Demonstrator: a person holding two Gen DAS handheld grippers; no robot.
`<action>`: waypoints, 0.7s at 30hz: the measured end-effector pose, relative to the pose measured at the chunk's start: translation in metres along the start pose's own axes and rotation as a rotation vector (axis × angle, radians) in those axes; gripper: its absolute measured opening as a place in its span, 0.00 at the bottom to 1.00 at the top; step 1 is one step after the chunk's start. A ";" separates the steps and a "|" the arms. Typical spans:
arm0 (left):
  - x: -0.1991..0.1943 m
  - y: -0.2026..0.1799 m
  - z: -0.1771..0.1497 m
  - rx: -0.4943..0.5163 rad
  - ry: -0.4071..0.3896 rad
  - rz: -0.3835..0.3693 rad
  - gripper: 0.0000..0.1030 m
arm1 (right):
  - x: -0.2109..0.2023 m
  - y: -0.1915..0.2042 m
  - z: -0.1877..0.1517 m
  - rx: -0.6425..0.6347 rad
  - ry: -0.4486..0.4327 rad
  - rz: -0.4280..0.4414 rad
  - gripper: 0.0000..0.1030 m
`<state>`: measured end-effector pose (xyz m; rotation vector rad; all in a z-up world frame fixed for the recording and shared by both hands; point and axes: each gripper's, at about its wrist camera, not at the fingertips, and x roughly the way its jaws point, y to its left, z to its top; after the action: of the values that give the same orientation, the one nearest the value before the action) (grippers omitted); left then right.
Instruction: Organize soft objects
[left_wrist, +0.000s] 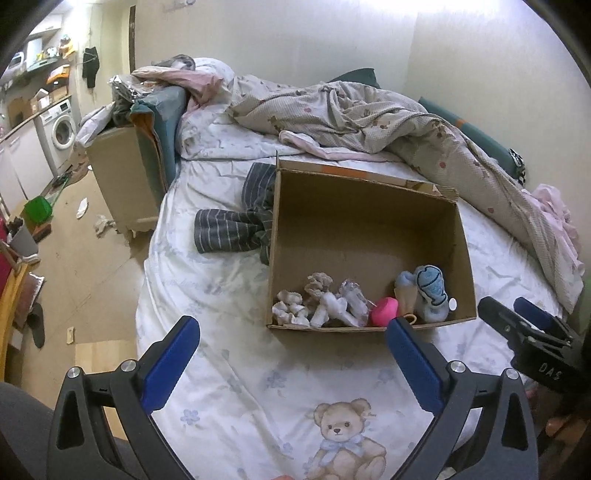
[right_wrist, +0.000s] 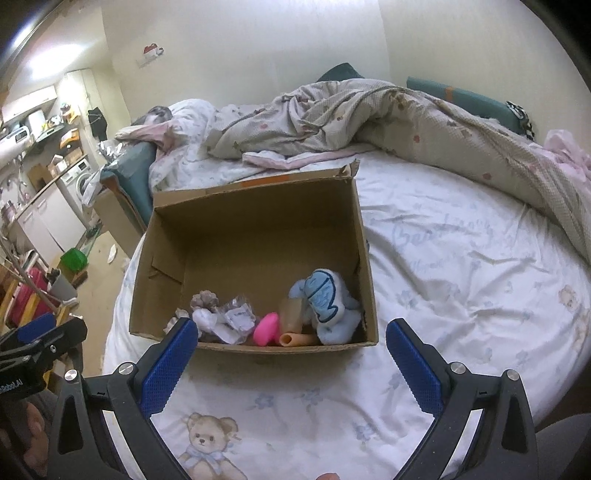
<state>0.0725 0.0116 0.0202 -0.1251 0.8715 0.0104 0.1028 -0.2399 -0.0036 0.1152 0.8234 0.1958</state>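
Note:
An open cardboard box (left_wrist: 369, 229) (right_wrist: 258, 229) sits on the bed. Along its near wall lie soft objects: a blue plush toy (left_wrist: 432, 293) (right_wrist: 325, 306), a pink soft piece (left_wrist: 384, 311) (right_wrist: 267, 326), a tan piece (right_wrist: 293, 338), and white and beige plush items (left_wrist: 325, 306) (right_wrist: 221, 317). A grey striped garment (left_wrist: 236, 225) lies on the sheet left of the box. My left gripper (left_wrist: 293, 332) is open and empty, just short of the box. My right gripper (right_wrist: 291, 334) is open and empty at the box's near wall; it also shows in the left wrist view (left_wrist: 513, 310).
A rumpled beige quilt (left_wrist: 369, 114) (right_wrist: 406, 118) lies across the far side of the bed, with pink cloth (left_wrist: 554, 214) at the right. The white teddy-print sheet (left_wrist: 258, 387) covers the bed. The bed edge drops to a cluttered floor (left_wrist: 85, 236) on the left.

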 end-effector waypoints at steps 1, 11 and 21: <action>0.001 -0.001 0.000 0.002 0.003 -0.004 0.98 | 0.000 0.001 0.000 -0.006 0.000 -0.006 1.00; 0.003 -0.002 0.000 -0.005 0.009 -0.008 0.98 | 0.002 0.004 -0.001 -0.019 -0.002 -0.011 1.00; 0.003 0.000 0.000 -0.008 0.012 -0.008 0.98 | 0.004 0.005 -0.001 -0.036 -0.002 -0.014 1.00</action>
<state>0.0746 0.0111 0.0182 -0.1365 0.8830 0.0057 0.1042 -0.2336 -0.0061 0.0763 0.8181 0.1972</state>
